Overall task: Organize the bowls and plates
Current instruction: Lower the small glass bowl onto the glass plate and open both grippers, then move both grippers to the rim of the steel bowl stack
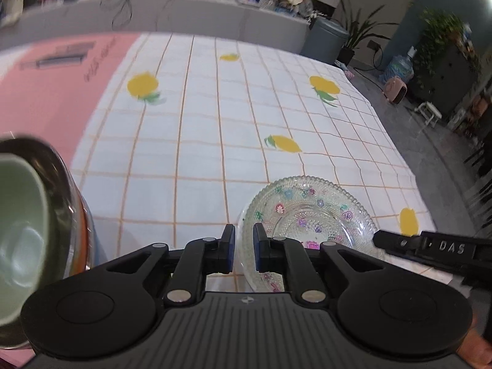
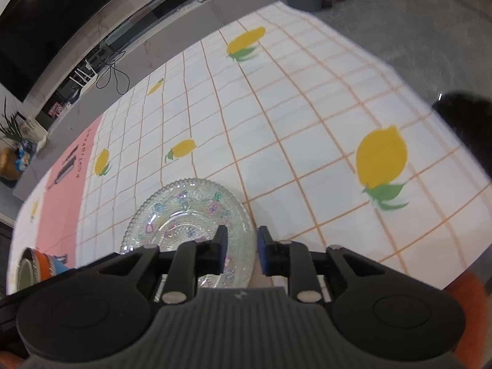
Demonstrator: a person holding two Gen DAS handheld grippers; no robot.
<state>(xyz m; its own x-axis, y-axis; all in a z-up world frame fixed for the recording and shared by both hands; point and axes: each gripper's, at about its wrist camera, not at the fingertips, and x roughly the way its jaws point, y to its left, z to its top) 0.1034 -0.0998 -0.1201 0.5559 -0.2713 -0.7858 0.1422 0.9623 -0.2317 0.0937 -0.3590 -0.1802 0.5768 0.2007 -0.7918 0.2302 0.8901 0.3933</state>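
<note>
Glass plate (image 1: pixel 310 212) is sitting on the desk (image 1: pixel 200 153), at 1 o'clock off your left tool (image 1: pixel 244 247), rim between its narrow jaws, contact unclear. Right tool (image 2: pixel 240 253) is hovering released over the plate's 4 o'clock rim. Stacked bowls (image 1: pixel 33 227) at 9 o'clock.

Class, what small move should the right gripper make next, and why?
Probably close the right gripper on the glass plate: its rim sits between the open jaws, and the plate lies apart from the stacked bowls.
</note>
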